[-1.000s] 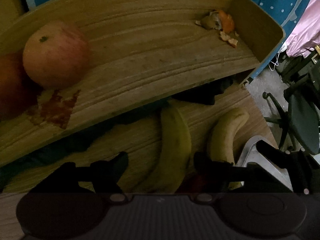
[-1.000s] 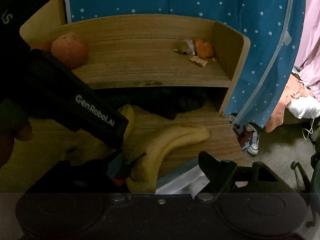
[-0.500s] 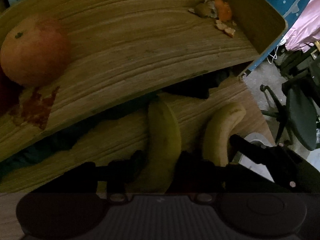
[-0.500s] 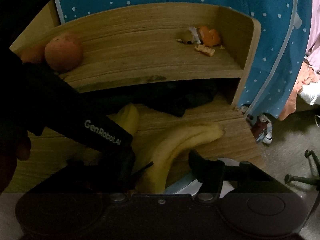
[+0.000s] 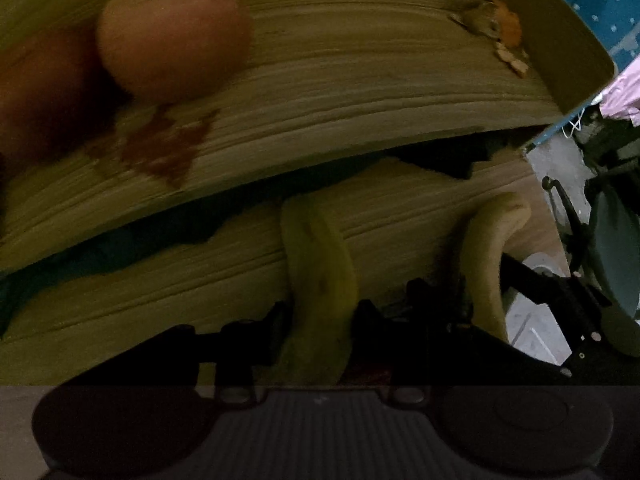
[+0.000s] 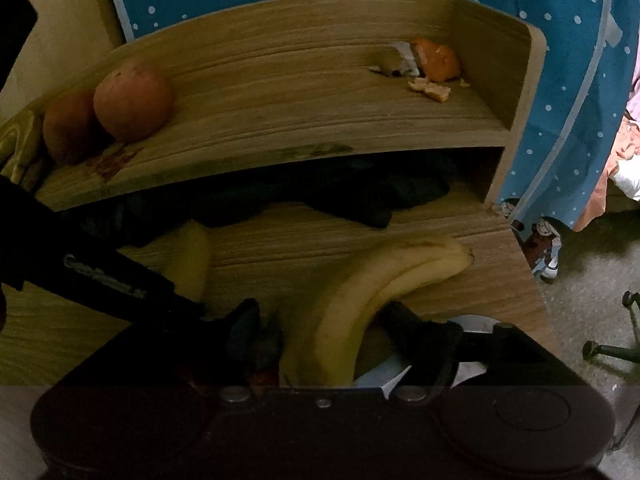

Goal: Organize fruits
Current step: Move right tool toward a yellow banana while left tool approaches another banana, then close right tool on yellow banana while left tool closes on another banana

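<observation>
My left gripper [image 5: 322, 316] is shut on a single yellow banana [image 5: 316, 256] that lies on the lower wooden board [image 5: 180, 280]. Just to its right, my right gripper [image 6: 326, 320] stands open, one finger on each side of a pair of joined bananas [image 6: 360, 288]. That pair [image 5: 488, 248] also shows in the left wrist view. The single banana [image 6: 192, 256] is half hidden behind the black left gripper body [image 6: 112, 280]. On the upper shelf [image 6: 280, 120] sit a reddish apple [image 6: 132, 100] and a darker round fruit [image 6: 68, 124].
Orange peel scraps [image 6: 432, 68] lie in the shelf's right corner. Dark cloth [image 6: 360, 192] fills the gap under the shelf. A blue dotted curtain [image 6: 560, 100] hangs behind, and chair legs [image 6: 616, 344] stand on the floor to the right.
The left gripper's fingers have come together onto the single banana. The right gripper has moved forward so the banana pair sits deeper between its fingers.
</observation>
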A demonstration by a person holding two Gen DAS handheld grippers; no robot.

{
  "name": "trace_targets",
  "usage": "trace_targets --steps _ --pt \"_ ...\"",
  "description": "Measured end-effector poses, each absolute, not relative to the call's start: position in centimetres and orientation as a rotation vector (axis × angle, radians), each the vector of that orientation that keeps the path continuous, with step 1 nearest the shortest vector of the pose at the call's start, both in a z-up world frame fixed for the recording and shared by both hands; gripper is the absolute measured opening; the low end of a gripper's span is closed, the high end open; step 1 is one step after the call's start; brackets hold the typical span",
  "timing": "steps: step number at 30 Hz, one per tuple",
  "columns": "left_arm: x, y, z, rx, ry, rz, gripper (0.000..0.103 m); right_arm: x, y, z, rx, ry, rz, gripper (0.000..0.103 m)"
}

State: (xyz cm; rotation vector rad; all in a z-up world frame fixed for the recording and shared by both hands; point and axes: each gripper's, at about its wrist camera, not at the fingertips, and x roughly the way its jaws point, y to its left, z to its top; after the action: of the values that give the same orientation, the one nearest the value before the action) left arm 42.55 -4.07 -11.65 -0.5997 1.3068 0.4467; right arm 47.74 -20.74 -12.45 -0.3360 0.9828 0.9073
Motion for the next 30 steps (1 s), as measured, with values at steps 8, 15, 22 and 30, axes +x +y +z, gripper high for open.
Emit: trace_targets --steps 8,15,22,30 --pt "40.6 -2.9 -11.8 -0.624 1.307 0.479 0.04 47.7 -21.2 -12.5 -0.295 0.973 0.883 0.067" --pt "38.8 -2.4 -11.9 -0.646 1.295 0.472 0.04 48.4 -21.0 -12.4 -0.21 1.006 0.828 0.076" --pt "38.0 -2.6 -12.0 -0.645 1.285 0.447 0.04 48.5 -19.1 -12.2 -0.208 1.026 0.685 0.068" --pt "37.0 -2.8 -11.9 -0.646 1.282 0.42 0.04 47.6 -18.3 -12.2 -0.279 0.994 0.578 0.046"
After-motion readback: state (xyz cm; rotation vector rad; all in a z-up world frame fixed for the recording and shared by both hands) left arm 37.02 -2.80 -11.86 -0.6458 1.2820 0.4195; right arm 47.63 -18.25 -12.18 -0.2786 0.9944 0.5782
